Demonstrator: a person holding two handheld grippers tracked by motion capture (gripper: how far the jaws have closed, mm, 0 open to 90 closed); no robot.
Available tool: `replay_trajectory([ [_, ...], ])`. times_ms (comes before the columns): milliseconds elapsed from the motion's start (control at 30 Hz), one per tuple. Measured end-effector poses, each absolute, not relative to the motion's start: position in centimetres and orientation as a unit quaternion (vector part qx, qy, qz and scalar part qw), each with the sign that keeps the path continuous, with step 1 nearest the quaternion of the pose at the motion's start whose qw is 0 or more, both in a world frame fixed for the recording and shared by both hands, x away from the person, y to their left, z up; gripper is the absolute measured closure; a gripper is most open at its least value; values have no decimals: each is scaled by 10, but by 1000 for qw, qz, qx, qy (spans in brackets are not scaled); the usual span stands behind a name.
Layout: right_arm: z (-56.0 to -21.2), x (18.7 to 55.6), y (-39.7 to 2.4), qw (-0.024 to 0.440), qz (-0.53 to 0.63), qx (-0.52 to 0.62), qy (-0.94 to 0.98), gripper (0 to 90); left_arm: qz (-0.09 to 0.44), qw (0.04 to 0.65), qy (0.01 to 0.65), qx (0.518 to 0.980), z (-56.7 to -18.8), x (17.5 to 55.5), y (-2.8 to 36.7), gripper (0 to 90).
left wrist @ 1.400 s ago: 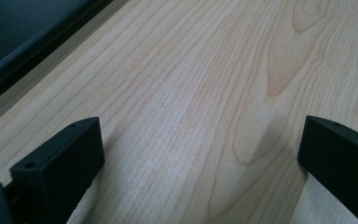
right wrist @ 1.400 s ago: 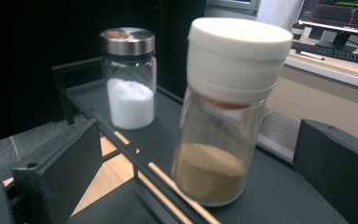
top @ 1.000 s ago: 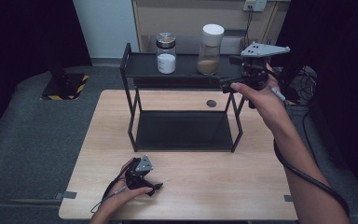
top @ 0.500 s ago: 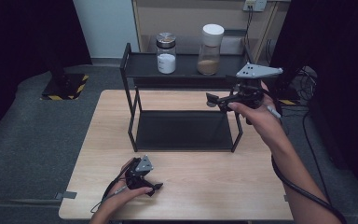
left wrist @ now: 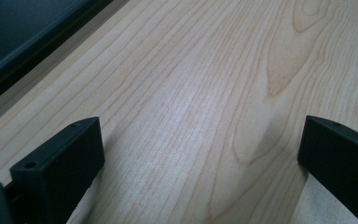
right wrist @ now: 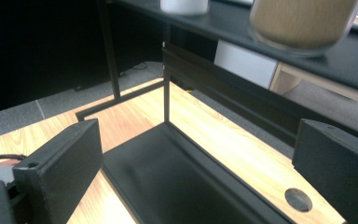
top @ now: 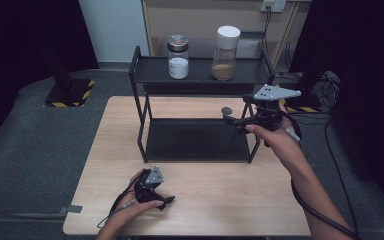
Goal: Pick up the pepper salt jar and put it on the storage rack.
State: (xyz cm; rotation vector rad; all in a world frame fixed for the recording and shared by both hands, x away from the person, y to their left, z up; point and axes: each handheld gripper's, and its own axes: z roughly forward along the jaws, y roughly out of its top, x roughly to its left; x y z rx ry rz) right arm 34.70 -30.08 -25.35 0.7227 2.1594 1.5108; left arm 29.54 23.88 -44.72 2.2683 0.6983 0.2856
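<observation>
Black two-tier rack (top: 200, 76), standing on the far half of the desk (top: 215, 200), centre of the high view.

Right hand-held gripper (top: 232, 120) raised right of centre, just beside the rack's right posts, jaws wide apart and gripping nothing. Aimed left over the rack's lower shelf (right wrist: 177, 182), seen in the right gripper view between the spread jaws (right wrist: 200, 158). Small round hole (right wrist: 298, 199) in the desk at lower right of that view.

Left hand-held gripper (top: 163, 202) low at bottom centre-left of the high view, resting on the desk near its front edge, jaws wide (left wrist: 200, 154) over bare wood, empty.

On the rack's top shelf, upper centre: jar of white powder (top: 178, 57) at left, taller white-capped jar of brown powder (top: 225, 52) at right, standing apart.
</observation>
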Motion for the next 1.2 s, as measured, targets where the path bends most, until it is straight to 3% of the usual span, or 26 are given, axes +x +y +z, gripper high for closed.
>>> replay_trajectory([
  [1200, -328, 322, -320, 176, 499, 270, 804, 29, 111, 367, 272, 883, -447, 295, 239, 0],
])
